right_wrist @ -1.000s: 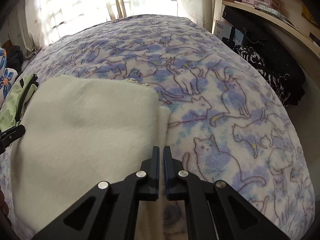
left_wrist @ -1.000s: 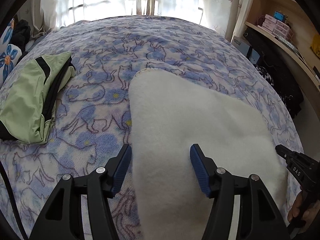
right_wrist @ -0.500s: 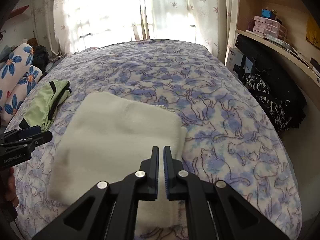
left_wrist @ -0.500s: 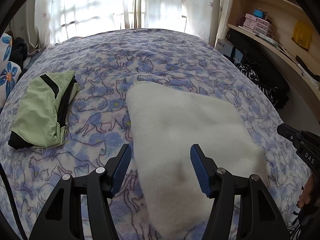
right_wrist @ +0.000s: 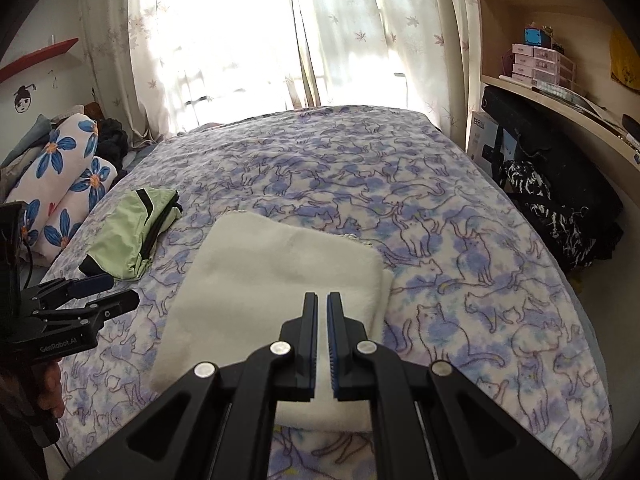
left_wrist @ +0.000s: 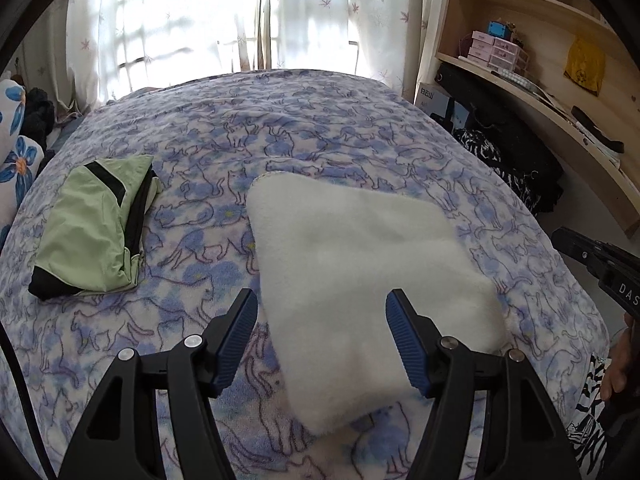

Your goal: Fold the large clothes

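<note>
Jaws of the left gripper (left_wrist: 320, 338) stand wide, just opened further, gripping nothing; the right gripper (right_wrist: 322, 340) is closed, empty. Both have lifted clear of the fleece (left_wrist: 360, 264), lying folded at twelve o'clock on the bed (left_wrist: 320, 128). That fold looks finished; a green jacket (left_wrist: 92, 224) lies at ten.

Both wrist views face bed (left_wrist: 320, 128) downward – share white garment (right_wrist: 280, 280).

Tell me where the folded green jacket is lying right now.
The green jacket lies on the cat-print bedspread, on the left in both wrist views, apart from the folded white fleece and near the flowered pillows.
</note>
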### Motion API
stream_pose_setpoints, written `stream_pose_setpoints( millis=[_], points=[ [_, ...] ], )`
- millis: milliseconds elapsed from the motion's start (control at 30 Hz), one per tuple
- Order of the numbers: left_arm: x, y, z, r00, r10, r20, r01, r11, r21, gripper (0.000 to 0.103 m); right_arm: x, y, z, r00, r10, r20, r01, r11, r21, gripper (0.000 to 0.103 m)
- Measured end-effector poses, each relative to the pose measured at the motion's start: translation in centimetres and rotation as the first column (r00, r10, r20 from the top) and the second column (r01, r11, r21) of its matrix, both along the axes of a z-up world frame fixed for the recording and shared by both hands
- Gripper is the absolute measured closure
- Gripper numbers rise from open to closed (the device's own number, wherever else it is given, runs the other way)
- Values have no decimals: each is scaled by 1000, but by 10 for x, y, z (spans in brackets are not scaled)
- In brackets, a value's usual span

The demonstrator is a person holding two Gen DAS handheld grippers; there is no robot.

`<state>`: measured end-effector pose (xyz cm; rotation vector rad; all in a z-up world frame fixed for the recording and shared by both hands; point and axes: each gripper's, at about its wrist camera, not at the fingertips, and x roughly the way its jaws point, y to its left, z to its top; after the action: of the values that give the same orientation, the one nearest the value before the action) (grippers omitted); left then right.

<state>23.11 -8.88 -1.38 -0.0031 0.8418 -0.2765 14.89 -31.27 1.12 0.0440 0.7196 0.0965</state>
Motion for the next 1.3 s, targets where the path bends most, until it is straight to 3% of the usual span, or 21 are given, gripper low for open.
stream_pose_setpoints(
  millis=[67,100,233,267,600,900,1233,1300],
  points=[
    [-2,1,-2,1000,0,4,0,1000,7,15,-1,-2,-2,1000,8,-10,-8,1000,0,98],
    [-3,1,-4,1000,0,4,0,1000,8,12,-2,-3,-4,1000,14,-17,-14,1000,2,96],
    [-3,0,-15,1000,1,-16,-1,1000,24,11,-4,-9,-16,998,45,-38,-44,998,43,55],
    [-1,-1,-19,1000,-1,-26,2,1000,24,11,-4,-11,-20,998,52,-44,-50,997,54,50],
    [14,0,-59,992,10,-128,-8,1000,12,11,8,-21,-61,988,91,-125,-80,993,90,43],
    [36,1,-98,969,-6,-246,0,1000,-23,11,35,-47,-103,978,75,-194,-37,980,194,42],
    [54,4,-128,948,-36,-315,-1,993,-117,11,59,-52,-143,944,112,-309,-32,967,252,42],
    [56,4,-131,947,-43,-318,3,992,-125,8,63,-53,-147,943,114,-314,-31,965,259,37]
  ],
)
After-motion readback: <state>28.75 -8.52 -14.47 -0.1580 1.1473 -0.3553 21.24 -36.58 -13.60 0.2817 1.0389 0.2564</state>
